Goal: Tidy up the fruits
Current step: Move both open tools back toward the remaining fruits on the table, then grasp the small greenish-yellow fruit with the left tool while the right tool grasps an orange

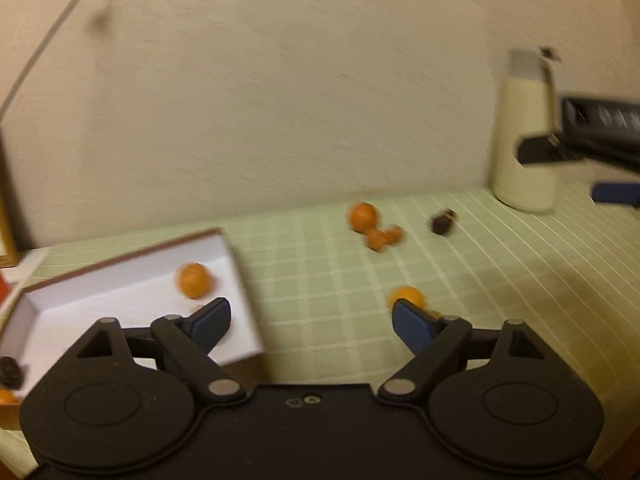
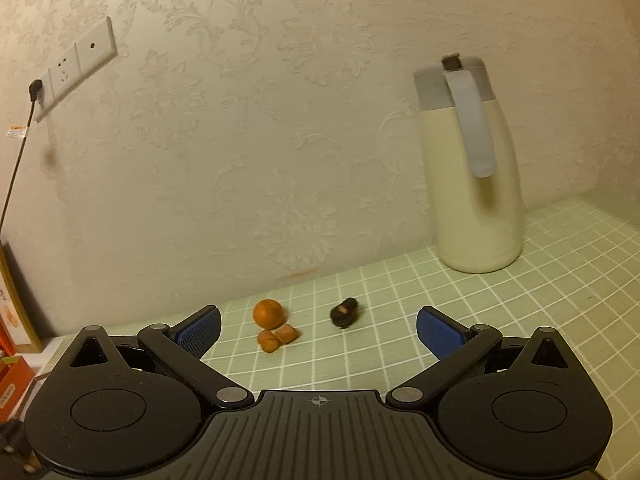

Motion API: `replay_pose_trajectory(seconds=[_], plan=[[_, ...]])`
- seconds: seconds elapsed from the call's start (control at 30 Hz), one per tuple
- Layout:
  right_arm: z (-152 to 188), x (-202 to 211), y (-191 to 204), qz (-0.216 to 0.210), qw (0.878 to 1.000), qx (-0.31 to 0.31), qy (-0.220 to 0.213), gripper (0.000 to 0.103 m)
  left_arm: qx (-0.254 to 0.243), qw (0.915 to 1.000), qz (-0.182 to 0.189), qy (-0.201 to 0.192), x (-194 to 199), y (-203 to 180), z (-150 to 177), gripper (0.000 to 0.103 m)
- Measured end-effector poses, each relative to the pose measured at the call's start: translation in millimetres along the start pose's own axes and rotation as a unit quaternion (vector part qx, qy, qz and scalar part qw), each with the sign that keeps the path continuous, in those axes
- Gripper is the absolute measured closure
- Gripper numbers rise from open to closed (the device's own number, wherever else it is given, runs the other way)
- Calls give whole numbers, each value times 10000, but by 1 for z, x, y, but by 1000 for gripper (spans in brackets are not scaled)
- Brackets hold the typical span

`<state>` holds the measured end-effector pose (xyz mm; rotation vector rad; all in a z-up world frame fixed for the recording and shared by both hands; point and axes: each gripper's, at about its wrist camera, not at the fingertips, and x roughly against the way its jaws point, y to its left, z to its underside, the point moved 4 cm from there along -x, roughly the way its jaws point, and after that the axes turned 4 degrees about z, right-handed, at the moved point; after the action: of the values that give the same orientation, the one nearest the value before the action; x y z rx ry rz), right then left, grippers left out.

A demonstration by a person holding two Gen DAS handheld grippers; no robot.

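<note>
In the left wrist view my left gripper (image 1: 310, 316) is open above the green checked cloth (image 1: 320, 280), with nothing between its pads. One small orange (image 1: 408, 295) lies just beyond its right fingertip. Another orange (image 1: 194, 280) sits inside the white box (image 1: 236, 276) at the left. Further back lie a third orange (image 1: 362, 216), two orange-brown pieces (image 1: 384, 238) and a dark fruit (image 1: 442, 222). My right gripper (image 2: 318, 320) is open and empty, facing that orange (image 2: 270, 314), the pieces (image 2: 278, 338) and the dark fruit (image 2: 344, 312). It also shows at the right edge (image 1: 576, 172).
A cream thermos jug (image 2: 472, 184) with a grey handle stands at the back right against the patterned wall. A wall socket (image 2: 68, 68) with a plugged cable is at the upper left. Cartons (image 2: 12, 320) stand at the table's left end. The box's near corner holds a dark item (image 1: 10, 372).
</note>
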<state>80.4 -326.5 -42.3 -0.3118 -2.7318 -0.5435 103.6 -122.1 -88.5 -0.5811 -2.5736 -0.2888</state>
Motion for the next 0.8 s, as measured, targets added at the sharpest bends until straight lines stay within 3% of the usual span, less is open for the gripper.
replay_pose_trajectory(seconds=[0.27, 0.5, 0.57, 0.6, 0.8], plan=[[3, 3, -21, 260, 9996, 24, 75, 0, -58, 9992, 271, 281, -29, -42, 8, 32], [19, -6, -30, 662, 9948, 632, 449, 1, 81, 9985, 234, 492, -53, -56, 10, 38], [26, -10, -29, 665, 9937, 712, 550, 18, 59, 9982, 263, 530, -57, -60, 11, 39], [29, -12, -29, 634, 9933, 733, 635, 21, 44, 9982, 268, 533, -58, -62, 12, 40], [33, -15, -28, 557, 9940, 668, 662, 25, 103, 9977, 206, 643, -70, -68, 15, 56]])
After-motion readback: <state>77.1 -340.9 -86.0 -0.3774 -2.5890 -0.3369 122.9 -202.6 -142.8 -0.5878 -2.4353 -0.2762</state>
